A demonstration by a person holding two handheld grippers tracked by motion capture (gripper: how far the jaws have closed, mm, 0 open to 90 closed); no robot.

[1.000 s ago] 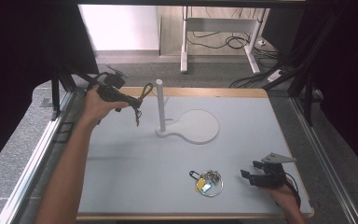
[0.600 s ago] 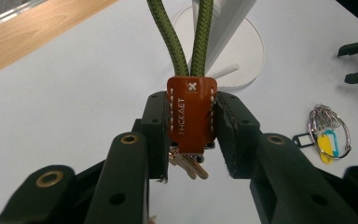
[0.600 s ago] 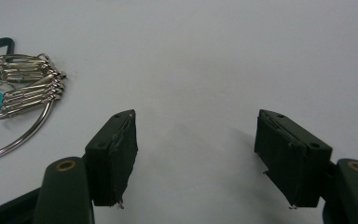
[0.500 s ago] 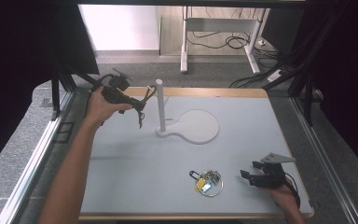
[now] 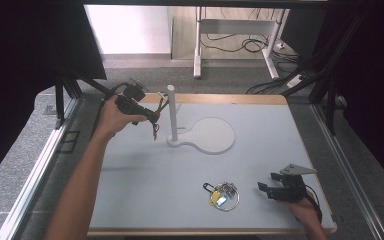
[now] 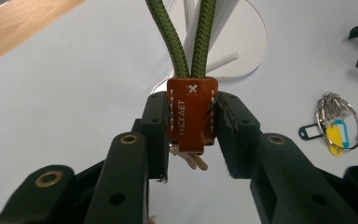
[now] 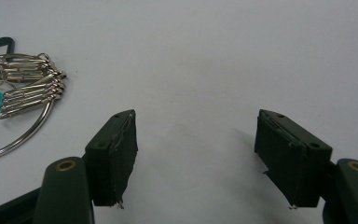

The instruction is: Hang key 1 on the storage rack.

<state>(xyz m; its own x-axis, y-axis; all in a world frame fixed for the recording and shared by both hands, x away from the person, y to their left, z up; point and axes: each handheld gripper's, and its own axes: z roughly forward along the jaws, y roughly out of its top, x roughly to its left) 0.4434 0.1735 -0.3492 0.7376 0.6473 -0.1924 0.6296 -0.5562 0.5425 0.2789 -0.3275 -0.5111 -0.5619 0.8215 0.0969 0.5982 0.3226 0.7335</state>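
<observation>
My left gripper (image 5: 153, 116) hovers at the back left of the table, shut on a brown leather key fob (image 6: 191, 114). The fob's green cord loop (image 6: 186, 42) reaches up toward the upright post (image 5: 171, 112) of a white stand (image 5: 212, 136), and small keys hang under the fob. Near the front of the table lies a metal key ring (image 5: 223, 195) with several clips and yellow and teal tags. My right gripper (image 5: 266, 189) rests on the table just right of that ring, open with nothing between its pads (image 7: 114, 156). The ring (image 7: 23, 88) lies to the left of its jaws.
The pale table top (image 5: 130, 175) has a wooden edge (image 5: 230, 99) at the back and metal rails along both sides. Grey floor, a desk frame and cables lie beyond it.
My left gripper has shifted a little to the right, bringing the fob and cord closer to the post. The right gripper and the key ring have stayed in place.
</observation>
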